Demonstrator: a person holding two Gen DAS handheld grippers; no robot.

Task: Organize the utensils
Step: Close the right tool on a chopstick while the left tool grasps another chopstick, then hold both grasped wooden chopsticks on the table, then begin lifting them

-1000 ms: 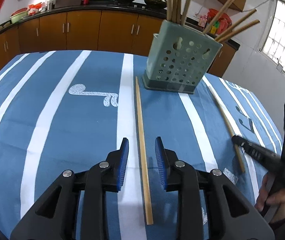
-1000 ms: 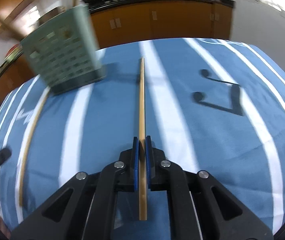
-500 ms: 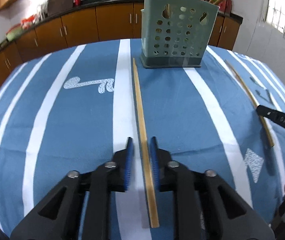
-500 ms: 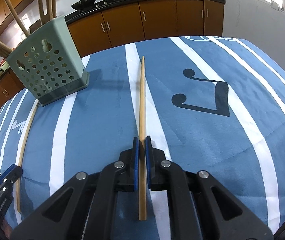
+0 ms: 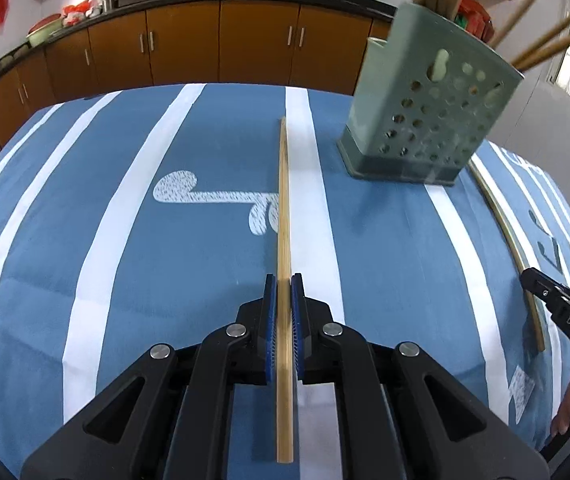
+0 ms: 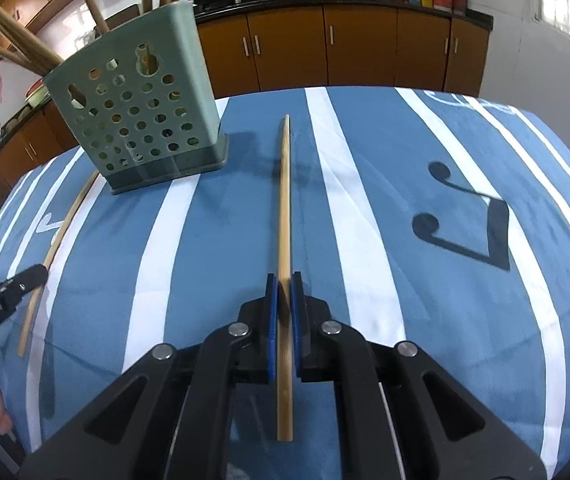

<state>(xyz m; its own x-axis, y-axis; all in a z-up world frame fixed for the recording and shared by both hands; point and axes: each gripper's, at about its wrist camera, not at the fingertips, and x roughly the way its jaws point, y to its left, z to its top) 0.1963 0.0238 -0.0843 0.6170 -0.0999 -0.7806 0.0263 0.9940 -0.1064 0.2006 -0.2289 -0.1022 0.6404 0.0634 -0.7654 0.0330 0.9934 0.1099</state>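
Both hands are busy here: the left hand-held gripper (image 5: pixel 283 280) is clamping its blue pads onto a wooden chopstick (image 5: pixel 283 216), and the right hand-held gripper (image 6: pixel 283 280) is doing the same with a second chopstick (image 6: pixel 283 208). In the left wrist view the stick is running straight away from the jaws across the bench (image 5: pixel 85 208), over its blue cloth with white stripes, with its far tip sitting just left of the green perforated utensil holder (image 5: pixel 429 112). That holder is standing upright at the far right of the cloth, and several more wooden sticks (image 5: pixel 545 46) are poking out of its top and fanning to the right. The other stick (image 5: pixel 509 236) is showing there as a curved line along the right side of the cloth, with the right tool's black tip (image 5: pixel 541 286) on it. From the right wrist view, the holder (image 6: pixel 141 108) is sitting far left, and the gripped stick is pointing past its right side. Whether either stick is lifting off the cloth or lying on it, the pictures are not telling. Brown kitchen cabinets (image 6: pixel 325 48) are lining the far wall
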